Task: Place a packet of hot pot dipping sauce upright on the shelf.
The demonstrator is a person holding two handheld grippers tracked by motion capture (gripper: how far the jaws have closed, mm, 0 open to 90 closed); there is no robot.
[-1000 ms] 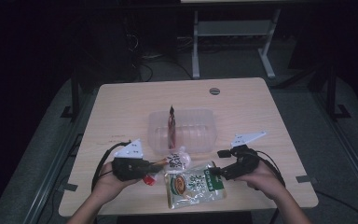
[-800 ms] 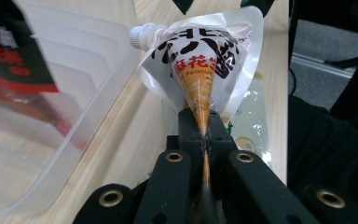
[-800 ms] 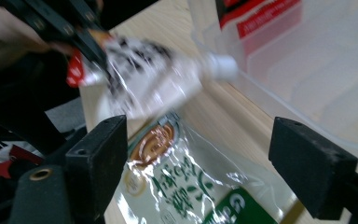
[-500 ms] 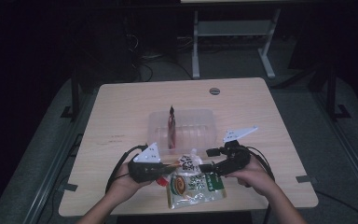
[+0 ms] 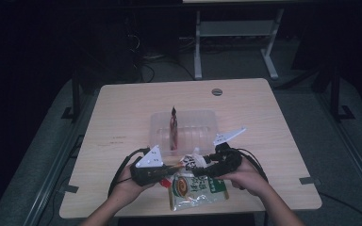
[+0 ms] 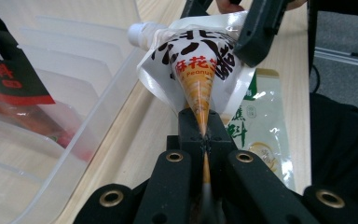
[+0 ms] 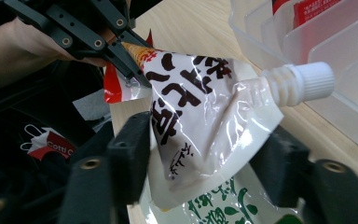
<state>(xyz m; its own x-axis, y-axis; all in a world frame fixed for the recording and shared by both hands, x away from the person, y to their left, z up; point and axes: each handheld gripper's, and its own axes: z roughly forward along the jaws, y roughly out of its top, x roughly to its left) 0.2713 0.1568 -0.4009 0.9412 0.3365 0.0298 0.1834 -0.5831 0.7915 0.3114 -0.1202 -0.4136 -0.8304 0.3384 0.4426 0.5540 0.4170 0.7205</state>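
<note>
A white spouted pouch (image 5: 192, 162) with black lettering and an orange corner hangs just above the table's front. My left gripper (image 6: 204, 135) is shut on its orange bottom corner (image 6: 198, 88). My right gripper (image 7: 205, 158) reaches in from the other side, and its jaws have just been closing. The pouch (image 7: 200, 107) stands between them with a jaw at each side edge, not clamped. The white screw cap (image 7: 307, 81) points toward the clear container (image 7: 335, 37). In the high view the left gripper (image 5: 176, 165) and the right gripper (image 5: 202, 165) meet at the pouch.
A green and white packet (image 5: 195, 188) lies flat on the table under the pouch. Behind it stands a clear ribbed plastic container (image 5: 207, 117) with a red and black sachet (image 5: 173, 127) upright in it. A round grommet (image 5: 217, 91) sits near the far edge.
Both hands have drawn toward the middle. The left gripper carried the pouch to the right, and the right gripper came left until its jaws closed in around the pouch.
</note>
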